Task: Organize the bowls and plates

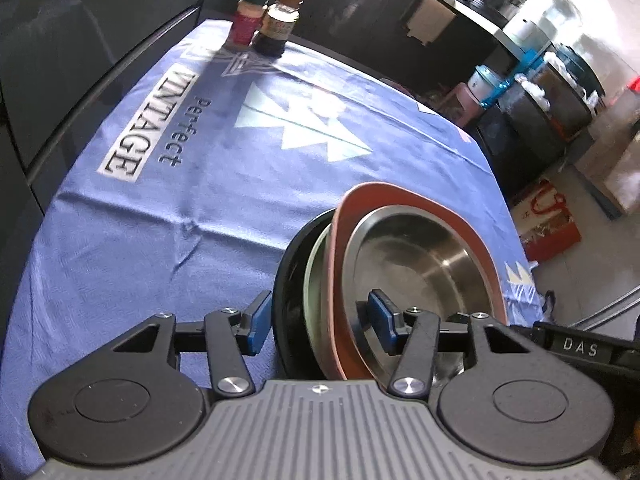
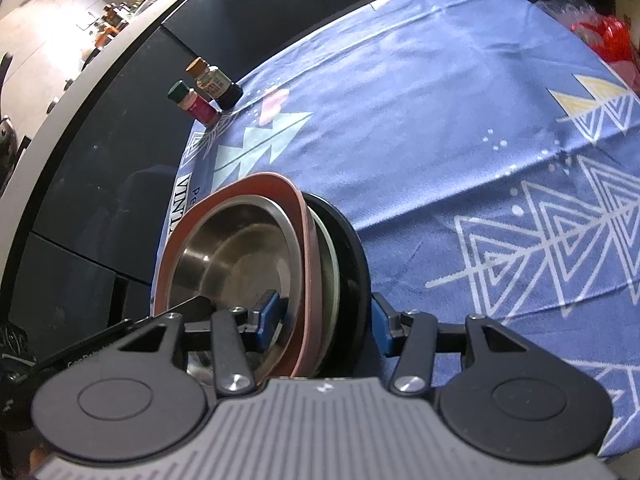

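Both left tongs [image 1: 320, 320] and right tongs [image 2: 324, 320] clamped on stacked dishes [image 1: 416, 256], bottles [image 1: 264, 20] at eleven o'clock on counter [image 1: 160, 220].

The bowl [image 1: 420, 256] is brushed metal with a dull shine. The plate [image 1: 404, 200] around it looks matt, terracotta-coloured. The black plate [image 1: 286, 280] is glossy. The cloth [image 1: 160, 220] is soft, creased, printed fabric. The fingers [image 1: 382, 314] have blue rubber-like pads.
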The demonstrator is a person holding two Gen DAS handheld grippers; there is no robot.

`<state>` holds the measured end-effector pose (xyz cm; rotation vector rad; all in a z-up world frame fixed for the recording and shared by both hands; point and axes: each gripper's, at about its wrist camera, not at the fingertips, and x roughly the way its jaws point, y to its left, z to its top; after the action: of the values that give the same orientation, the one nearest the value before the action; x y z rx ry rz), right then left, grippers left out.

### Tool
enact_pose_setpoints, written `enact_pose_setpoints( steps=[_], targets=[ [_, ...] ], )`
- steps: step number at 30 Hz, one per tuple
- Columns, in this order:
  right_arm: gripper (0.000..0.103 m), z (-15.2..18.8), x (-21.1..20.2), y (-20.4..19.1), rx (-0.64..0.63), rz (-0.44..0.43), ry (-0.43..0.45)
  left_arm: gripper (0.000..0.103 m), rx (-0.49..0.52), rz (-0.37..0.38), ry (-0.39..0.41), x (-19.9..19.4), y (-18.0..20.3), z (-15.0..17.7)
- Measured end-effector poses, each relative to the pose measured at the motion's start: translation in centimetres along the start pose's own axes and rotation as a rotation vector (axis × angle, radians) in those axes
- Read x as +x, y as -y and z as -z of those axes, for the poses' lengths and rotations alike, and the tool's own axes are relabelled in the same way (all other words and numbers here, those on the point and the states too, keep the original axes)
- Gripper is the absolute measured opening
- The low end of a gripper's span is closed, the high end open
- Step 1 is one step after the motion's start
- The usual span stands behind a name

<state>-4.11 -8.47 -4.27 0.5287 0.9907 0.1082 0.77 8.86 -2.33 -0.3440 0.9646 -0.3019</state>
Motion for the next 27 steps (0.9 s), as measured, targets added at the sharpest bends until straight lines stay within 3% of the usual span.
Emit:
enact_pose_setpoints(
  steps=[6,27],
  targets=[
    [0.103,0.0,-0.4,-0.8,-0.044,0.032,0.042,0.048,0.066,-0.017,0.024,-0.5,1.2,0.2],
    [0.103,-4.7,-0.5,-0.3,-0.061,0.023,0.115,0.048,0.123,-0.004,0.091,1.0,4.0,-3.7]
  ],
)
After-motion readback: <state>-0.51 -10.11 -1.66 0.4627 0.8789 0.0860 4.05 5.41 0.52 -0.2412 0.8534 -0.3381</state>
